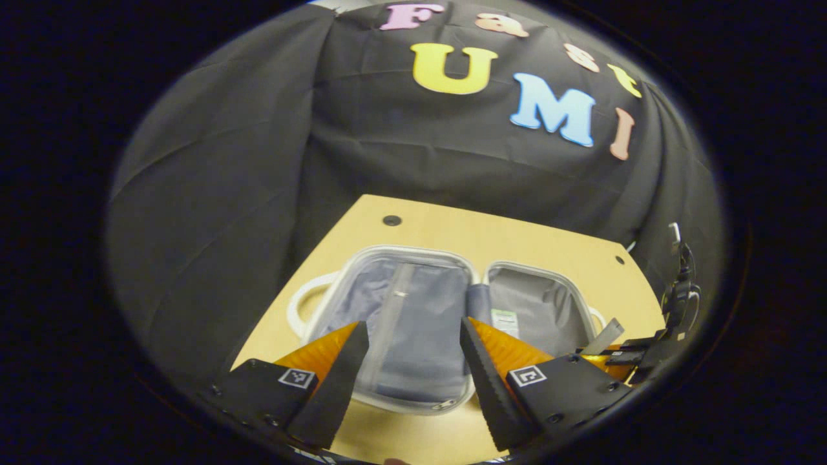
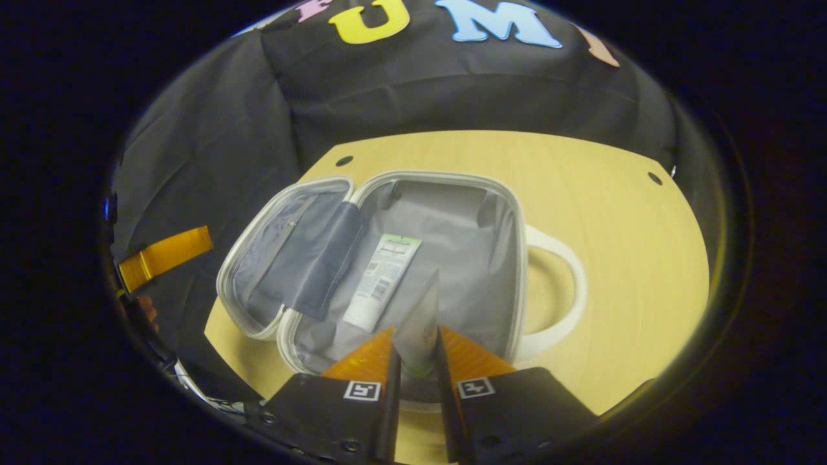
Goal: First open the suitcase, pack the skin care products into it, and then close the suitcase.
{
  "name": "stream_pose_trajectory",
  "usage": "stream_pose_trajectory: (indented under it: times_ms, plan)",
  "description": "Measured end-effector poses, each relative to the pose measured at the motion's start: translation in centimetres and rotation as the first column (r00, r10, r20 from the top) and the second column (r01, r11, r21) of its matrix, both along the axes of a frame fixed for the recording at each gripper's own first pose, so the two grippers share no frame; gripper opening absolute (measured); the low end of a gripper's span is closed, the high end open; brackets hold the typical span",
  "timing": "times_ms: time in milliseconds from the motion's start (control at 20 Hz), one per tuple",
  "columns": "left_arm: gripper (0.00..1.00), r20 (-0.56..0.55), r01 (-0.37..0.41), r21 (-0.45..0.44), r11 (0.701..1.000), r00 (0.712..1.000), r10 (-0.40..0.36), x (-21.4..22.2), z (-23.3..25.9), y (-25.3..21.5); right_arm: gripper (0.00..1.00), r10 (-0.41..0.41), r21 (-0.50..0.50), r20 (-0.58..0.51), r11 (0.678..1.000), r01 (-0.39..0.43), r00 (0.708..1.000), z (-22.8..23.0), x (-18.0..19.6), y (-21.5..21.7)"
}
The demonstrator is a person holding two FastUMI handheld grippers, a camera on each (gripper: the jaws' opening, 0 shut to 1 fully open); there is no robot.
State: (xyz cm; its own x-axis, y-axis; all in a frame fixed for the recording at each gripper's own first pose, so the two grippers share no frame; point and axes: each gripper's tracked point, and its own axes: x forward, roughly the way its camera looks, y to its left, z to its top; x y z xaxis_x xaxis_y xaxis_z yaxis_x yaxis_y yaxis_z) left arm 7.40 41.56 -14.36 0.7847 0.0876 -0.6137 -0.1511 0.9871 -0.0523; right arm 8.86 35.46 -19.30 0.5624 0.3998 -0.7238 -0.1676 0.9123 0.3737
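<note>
While the white-rimmed grey-lined suitcase [image 2: 446, 213] lies open | silvery flat tube [image 2: 420, 323] is clamped by right gripper [image 2: 417, 361] | left gripper [image 1: 413, 361] is held apart, empty.

My table [image 2: 614, 213] looks like pale wood laminate, smooth with a soft sheen. The suitcase [image 2: 446, 213] lies open on it: the lining is thin grey woven cloth, matt and a bit wrinkled, and the rim and handle [image 2: 568, 284] look like smooth white plastic or coated material, I can't tell which. Inside, a white tube [image 2: 381, 278] looks like smooth plastic with a printed label. The second tube [image 2: 420, 323] between my right gripper's [image 2: 417, 361] fingers has a faintly glossy, crimped end. The booth wall [image 1: 258, 161] is matt black cloth, creased.
</note>
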Motion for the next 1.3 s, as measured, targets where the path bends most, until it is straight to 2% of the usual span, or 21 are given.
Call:
stream_pose_trajectory:
  times_ms: [50,150,200,450,600,950,1200,1300]
  plan:
    - [0.94,-0.003,-0.037,-0.013,0.999,0.999,0.037,-0.4,0.3,1.8,0.33,0.004,0.009,0.035,1.0,-0.004,0.999,0.5,0.6,0.3]
    - [0.94,0.004,-0.099,-0.011,0.995,0.995,0.099,-0.7,0.1,5.3,0.7,-0.01,0.0,0.105,1.0,0.01,0.994,2.1,0.5,-0.5]
    - [0.93,0.007,-0.124,-0.001,0.992,0.992,0.124,-0.7,0.1,7.0,0.98,-0.022,-0.014,0.141,1.0,0.024,0.99,2.6,0.7,-0.8]
    - [0.93,-0.006,-0.197,0.039,0.98,0.98,0.198,1.0,-0.3,13.8,0.96,-0.094,-0.045,0.297,0.993,0.112,0.95,7.3,-0.5,-4.8]
    - [0.93,-0.055,-0.187,0.008,0.982,0.981,0.187,2.8,-1.8,17.3,0.96,-0.156,-0.062,0.348,0.98,0.189,0.924,9.2,-0.9,-7.7]
    - [0.94,-0.209,-0.159,-0.18,0.971,0.971,0.12,7.2,-9.3,20.6,0.96,-0.26,-0.108,0.326,0.945,0.309,0.909,9.0,-1.2,-11.3]
    - [0.94,-0.237,-0.167,-0.289,0.943,0.966,0.098,8.8,-12.6,20.0,0.96,-0.261,-0.131,0.314,0.94,0.314,0.913,9.0,-1.4,-11.4]
    - [0.89,-0.225,-0.17,-0.343,0.924,0.97,0.094,9.3,-13.2,19.7,0.96,-0.261,-0.13,0.309,0.941,0.312,0.915,9.1,-1.5,-11.3]
